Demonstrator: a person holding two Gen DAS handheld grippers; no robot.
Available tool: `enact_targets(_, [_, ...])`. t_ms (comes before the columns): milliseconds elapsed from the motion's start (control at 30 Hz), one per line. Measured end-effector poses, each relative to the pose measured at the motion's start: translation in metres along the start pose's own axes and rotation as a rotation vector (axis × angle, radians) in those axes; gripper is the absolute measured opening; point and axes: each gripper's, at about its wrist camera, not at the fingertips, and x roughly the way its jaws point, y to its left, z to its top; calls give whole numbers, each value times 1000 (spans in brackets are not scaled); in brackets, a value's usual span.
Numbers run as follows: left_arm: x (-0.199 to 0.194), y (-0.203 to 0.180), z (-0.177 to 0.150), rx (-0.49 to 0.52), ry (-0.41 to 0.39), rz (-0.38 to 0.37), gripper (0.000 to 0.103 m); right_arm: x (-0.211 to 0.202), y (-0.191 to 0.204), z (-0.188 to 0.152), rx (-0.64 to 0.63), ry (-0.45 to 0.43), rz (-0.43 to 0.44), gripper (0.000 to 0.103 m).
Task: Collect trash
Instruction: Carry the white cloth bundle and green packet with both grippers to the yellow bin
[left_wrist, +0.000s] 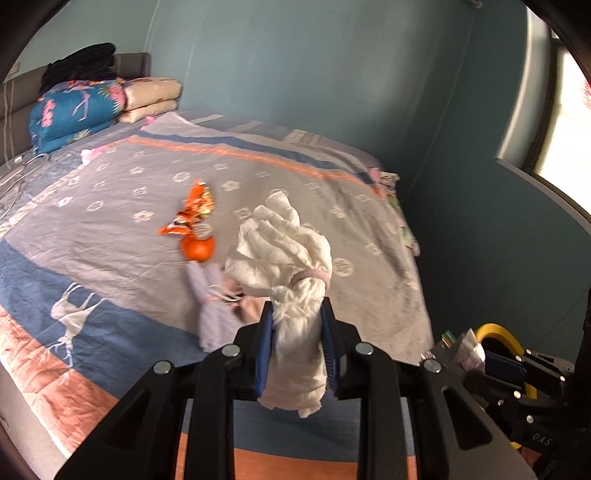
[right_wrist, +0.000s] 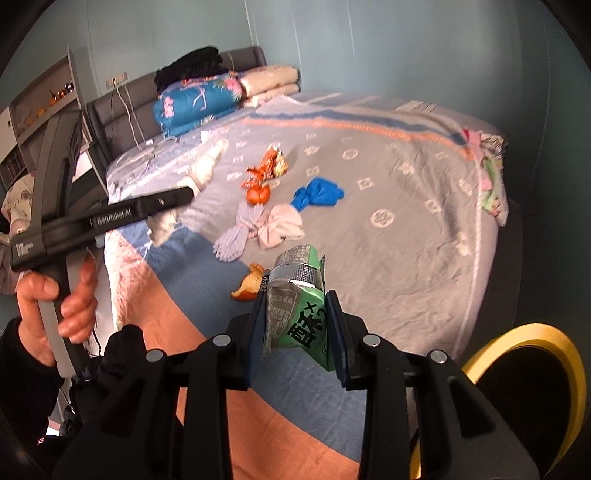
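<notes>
My left gripper (left_wrist: 297, 314) is shut on a crumpled white cloth (left_wrist: 284, 251) and holds it above the bed; the gripper also shows from the side in the right wrist view (right_wrist: 184, 194). My right gripper (right_wrist: 295, 306) is shut on a crushed green drink carton (right_wrist: 297, 295) above the bed's near edge. On the bedspread (right_wrist: 388, 177) lie an orange snack wrapper (right_wrist: 267, 166), an orange fruit (right_wrist: 258, 195), a piece of orange peel (right_wrist: 248, 286), a blue bundle (right_wrist: 317, 192), a pink bundle (right_wrist: 280, 225) and a lilac glove (right_wrist: 236, 236).
A yellow-rimmed bin (right_wrist: 524, 384) stands at the bed's near right corner; it also shows in the left wrist view (left_wrist: 498, 336). Folded quilts (right_wrist: 207, 99) are stacked at the headboard. A shelf (right_wrist: 40, 103) is at the left. Blue-green wall behind the bed.
</notes>
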Motion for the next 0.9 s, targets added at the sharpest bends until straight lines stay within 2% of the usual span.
enact_targets(533, [-23,-93,-10,126,-12,-121,23,-94,-55,-10,112,-176,-96,30])
enact_targets(900, [-26,-157,-21,224,26,-234,23,-149,-106,-23,218,-269,-181,31])
